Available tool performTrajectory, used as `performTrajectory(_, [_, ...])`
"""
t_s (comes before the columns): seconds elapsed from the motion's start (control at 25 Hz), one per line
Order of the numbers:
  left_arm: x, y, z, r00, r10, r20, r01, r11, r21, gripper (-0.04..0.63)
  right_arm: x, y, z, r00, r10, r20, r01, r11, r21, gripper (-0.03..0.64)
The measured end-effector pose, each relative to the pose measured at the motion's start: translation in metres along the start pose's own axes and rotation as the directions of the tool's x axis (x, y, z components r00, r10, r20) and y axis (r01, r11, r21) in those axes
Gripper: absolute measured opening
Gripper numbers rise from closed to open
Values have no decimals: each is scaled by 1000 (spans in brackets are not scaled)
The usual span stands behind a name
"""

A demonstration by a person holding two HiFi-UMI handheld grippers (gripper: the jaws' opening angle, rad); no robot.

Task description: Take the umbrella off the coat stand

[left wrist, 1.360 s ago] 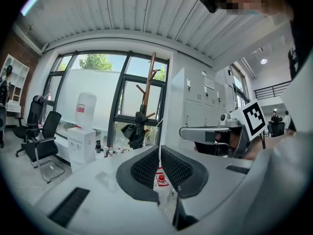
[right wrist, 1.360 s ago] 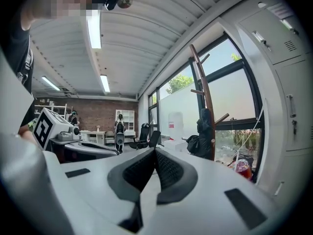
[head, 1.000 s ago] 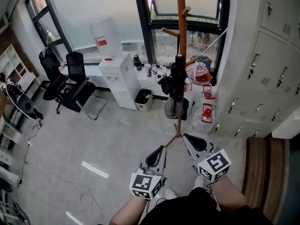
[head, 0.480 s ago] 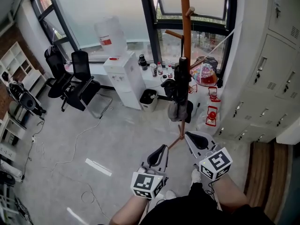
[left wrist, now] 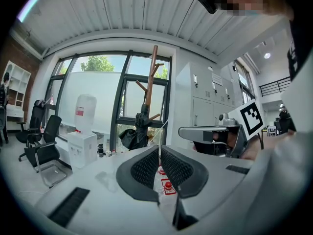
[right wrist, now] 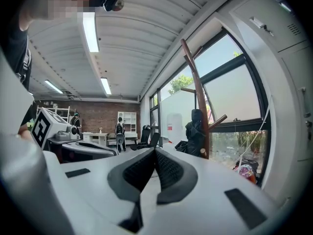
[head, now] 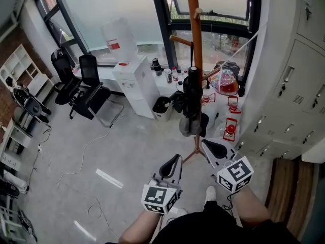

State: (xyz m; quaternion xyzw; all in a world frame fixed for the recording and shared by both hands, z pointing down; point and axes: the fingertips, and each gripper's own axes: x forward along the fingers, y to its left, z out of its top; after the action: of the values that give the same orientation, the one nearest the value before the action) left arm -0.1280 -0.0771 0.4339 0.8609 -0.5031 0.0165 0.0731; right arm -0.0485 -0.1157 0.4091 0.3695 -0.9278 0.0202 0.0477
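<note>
A black folded umbrella [head: 192, 93] hangs upright against the brown wooden coat stand [head: 193, 29] by the window, with a dark bag and a grey bundle [head: 192, 125] below it. My left gripper [head: 172, 162] and right gripper [head: 213, 147] are both shut and empty, held side by side short of the stand's foot and apart from the umbrella. The left gripper view shows the umbrella [left wrist: 142, 126] on the stand [left wrist: 152, 67] beyond the closed left gripper [left wrist: 159, 168]. In the right gripper view the umbrella [right wrist: 196, 129] and stand [right wrist: 195, 87] lie ahead to the right of the right gripper [right wrist: 154, 168].
A white water dispenser [head: 133, 83] and a bin [head: 163, 105] stand left of the coat stand. Black office chairs [head: 84, 85] are further left. Grey lockers [head: 299, 85] line the right side. Red lanterns [head: 229, 128] sit on the floor near the stand.
Both grippers have moved forward toward the coat stand, and the stand and umbrella now appear closer. The jaws stayed shut.
</note>
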Motion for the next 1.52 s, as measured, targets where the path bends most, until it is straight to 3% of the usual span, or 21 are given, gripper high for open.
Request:
performTrajectory(0.88, [106, -7, 16, 993, 111, 26, -111, 994, 15, 26, 15, -113, 3, 996, 83, 6, -83, 996, -8, 54])
performTrajectory(1.52, [155, 5, 22, 971, 239, 18, -239, 971, 23, 26, 25, -159, -7, 985, 170, -7, -170, 985, 16, 54])
